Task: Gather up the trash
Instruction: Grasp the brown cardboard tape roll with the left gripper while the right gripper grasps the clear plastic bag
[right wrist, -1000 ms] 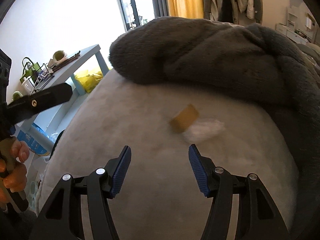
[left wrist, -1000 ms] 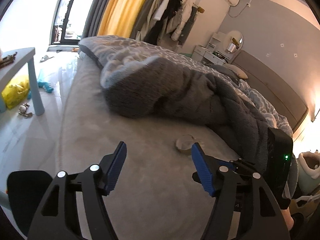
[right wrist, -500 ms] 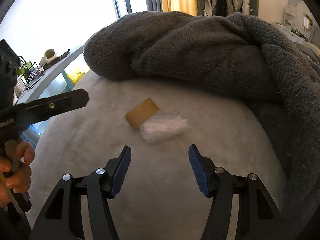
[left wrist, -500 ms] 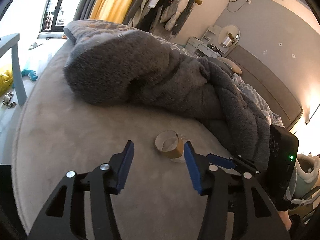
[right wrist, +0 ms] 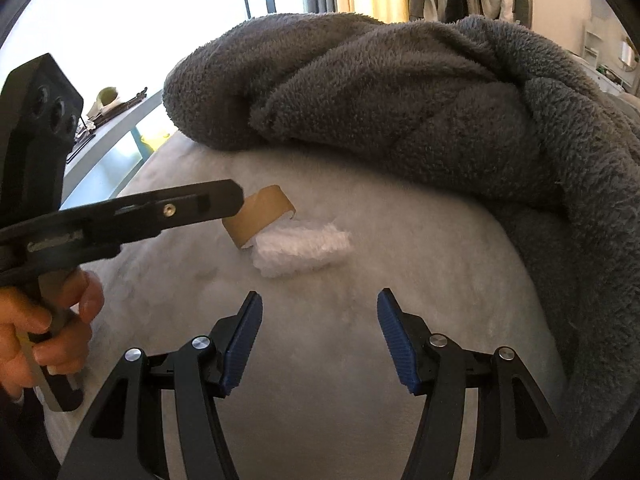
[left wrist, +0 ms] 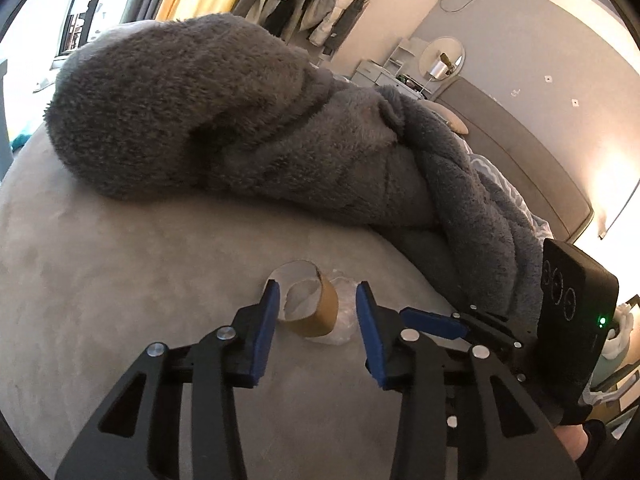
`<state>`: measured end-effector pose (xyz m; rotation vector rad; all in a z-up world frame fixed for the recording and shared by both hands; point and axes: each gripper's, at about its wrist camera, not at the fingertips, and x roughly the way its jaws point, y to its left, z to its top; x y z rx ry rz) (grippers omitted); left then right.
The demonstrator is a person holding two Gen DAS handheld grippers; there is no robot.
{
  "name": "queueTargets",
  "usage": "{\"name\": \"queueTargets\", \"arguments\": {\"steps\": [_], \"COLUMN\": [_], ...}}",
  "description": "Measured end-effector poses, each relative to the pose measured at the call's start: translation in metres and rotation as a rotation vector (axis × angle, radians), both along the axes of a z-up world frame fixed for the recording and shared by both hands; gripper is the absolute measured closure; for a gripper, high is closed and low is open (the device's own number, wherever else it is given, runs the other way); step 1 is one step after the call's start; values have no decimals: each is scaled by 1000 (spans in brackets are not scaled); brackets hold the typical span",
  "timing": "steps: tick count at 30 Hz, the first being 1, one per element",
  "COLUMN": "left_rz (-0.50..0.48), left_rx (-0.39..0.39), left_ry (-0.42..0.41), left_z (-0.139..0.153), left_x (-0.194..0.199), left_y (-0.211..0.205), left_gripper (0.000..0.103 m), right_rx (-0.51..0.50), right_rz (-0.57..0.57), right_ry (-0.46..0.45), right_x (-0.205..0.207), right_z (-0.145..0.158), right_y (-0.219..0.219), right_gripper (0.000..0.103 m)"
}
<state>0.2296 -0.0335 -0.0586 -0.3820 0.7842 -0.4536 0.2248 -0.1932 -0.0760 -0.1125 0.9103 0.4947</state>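
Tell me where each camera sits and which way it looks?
Left wrist: sits on the left gripper, looking down along its closing fingers at the cardboard tube between them on the bed; the right gripper's body shows at the right.
Right wrist: sits on the right gripper, looking down at the tube and the white crumpled wrapper; the left gripper and the person's hand show at the left.
Both share the tube, wrapper, bed and grey fleece blanket.
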Motion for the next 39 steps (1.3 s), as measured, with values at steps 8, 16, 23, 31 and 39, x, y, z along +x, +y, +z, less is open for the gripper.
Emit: {"name": "queueTargets", "arguments": {"steps": [8,16,23,31,39], "left_rz": [-10,-42,-37,-7,20], "left_rx": [-20,-45,-28,-12,8], "left_ry": [13,52,37,18,9], "left_z": [-10,-20,-15,-6,1], "left_x": [12,19,14,9,5], "left_y": [-4,-8,-4,17,40], "left_gripper": [63,84,98,98,98], "right_rx": [11,8,5,-32,-79], "right_rz": [5,5,33,44,52], "right_ry": [17,19,3,-34,-44], "right_x": [-1,5,5,13,28], "right_z": [-4,-5,-2,1,-4], "right_y": [-6,-1,12,28,48], "right_gripper": [42,41,28,19,19]}}
